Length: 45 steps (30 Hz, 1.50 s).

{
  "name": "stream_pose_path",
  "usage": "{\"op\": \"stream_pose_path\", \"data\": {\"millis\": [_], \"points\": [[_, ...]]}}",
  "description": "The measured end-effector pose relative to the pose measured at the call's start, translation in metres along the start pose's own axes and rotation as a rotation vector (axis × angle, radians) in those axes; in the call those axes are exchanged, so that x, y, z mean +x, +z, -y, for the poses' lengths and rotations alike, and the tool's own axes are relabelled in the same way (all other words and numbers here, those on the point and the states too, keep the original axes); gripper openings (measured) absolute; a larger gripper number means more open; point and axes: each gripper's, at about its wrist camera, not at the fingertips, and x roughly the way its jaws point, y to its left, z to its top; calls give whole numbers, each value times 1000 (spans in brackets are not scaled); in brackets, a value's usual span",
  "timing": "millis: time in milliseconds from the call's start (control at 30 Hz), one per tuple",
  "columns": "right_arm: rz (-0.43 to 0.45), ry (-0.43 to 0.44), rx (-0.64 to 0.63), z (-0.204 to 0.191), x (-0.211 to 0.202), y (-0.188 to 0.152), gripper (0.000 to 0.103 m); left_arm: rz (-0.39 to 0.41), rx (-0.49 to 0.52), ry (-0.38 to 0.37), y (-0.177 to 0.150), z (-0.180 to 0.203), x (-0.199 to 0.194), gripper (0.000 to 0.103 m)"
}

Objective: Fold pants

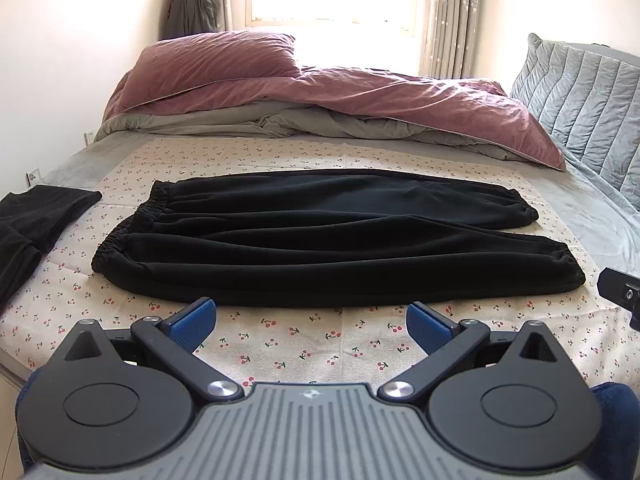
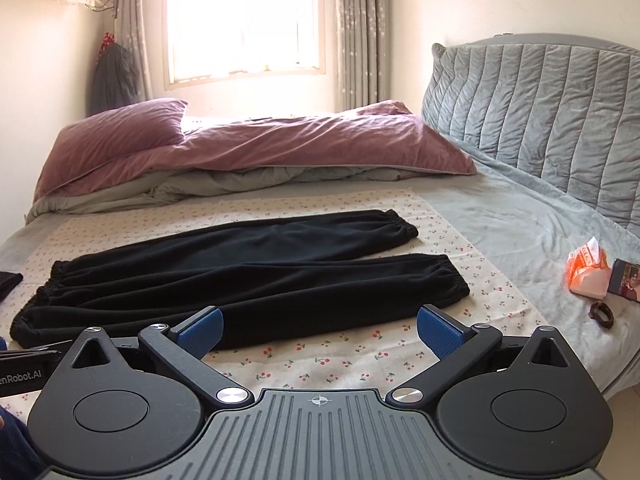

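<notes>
Only the right wrist view shows an orange packet far right; only the left shows dark cloth at left. Pants lie flat on the sheet, waistband left, bare sheet near. Left gripper and right gripper both released, holding nothing

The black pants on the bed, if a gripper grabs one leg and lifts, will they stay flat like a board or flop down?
The black pants would probably flop: the soft cloth already lies in loose folds on the cherry-print sheet. The gathered cuffs may give an easier grip. Both the left gripper and right gripper are open, touching nothing.
</notes>
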Motion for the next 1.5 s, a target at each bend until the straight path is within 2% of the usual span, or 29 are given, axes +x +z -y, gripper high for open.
{"op": "stream_pose_path", "data": {"millis": [1167, 1367, 1500], "points": [[-32, -6, -35, -9, 15, -7, 103, -24, -11, 26, 3, -5, 10, 102], [-22, -4, -49, -14, 31, -4, 103, -46, -40, 33, 12, -25, 26, 102], [30, 44, -57, -8, 52, -3, 103, -61, -158, 80, 32, -82, 46, 102]]}}
